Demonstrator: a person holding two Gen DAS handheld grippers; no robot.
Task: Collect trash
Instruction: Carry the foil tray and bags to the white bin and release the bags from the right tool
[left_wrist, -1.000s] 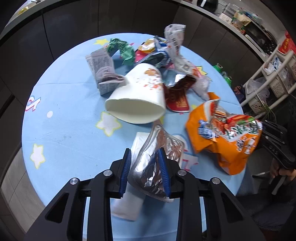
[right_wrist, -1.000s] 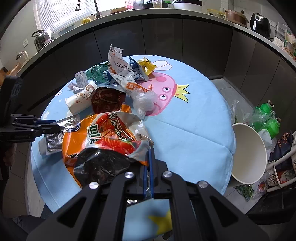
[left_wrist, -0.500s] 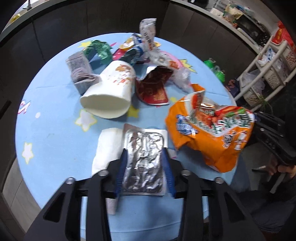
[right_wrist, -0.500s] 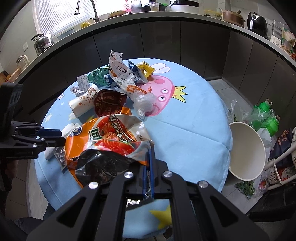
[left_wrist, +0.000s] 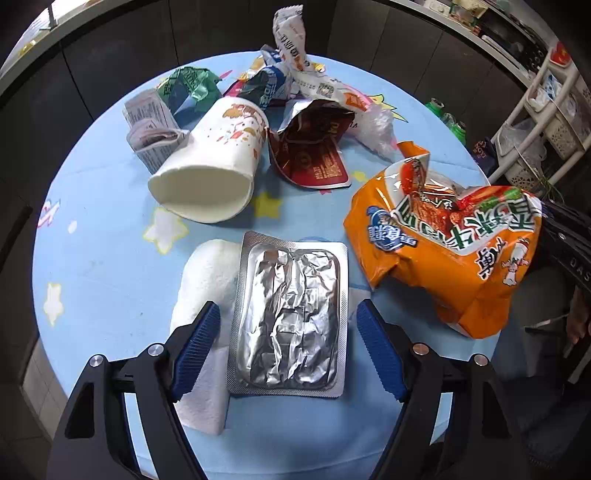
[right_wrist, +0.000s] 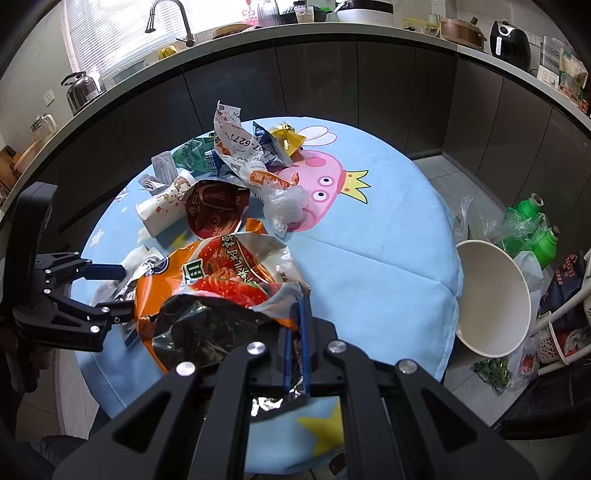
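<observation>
Foil blister pack (left_wrist: 288, 317) lies flat on the blue table (left_wrist: 110, 266) between the left gripper (left_wrist: 288, 343) jaws, which have just been opening and don't touch it. Right gripper (right_wrist: 295, 350) is clamped on the orange snack bag (right_wrist: 229, 280) rim, mouth gaping, so looks like a bagging step; next up is probably re-grabbing that pack, with the paper cup (left_wrist: 210, 162) further back.

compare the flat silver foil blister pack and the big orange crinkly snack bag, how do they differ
The flat silver foil blister pack lies on the blue tablecloth between the open left gripper's pads, untouched; the big orange crinkly snack bag is pinched at its rim by the shut right gripper. The pack is a plain silver rectangle; the bag is puffed, torn open and printed. The bag looks larger. Both are empty-looking packaging trash.
</observation>
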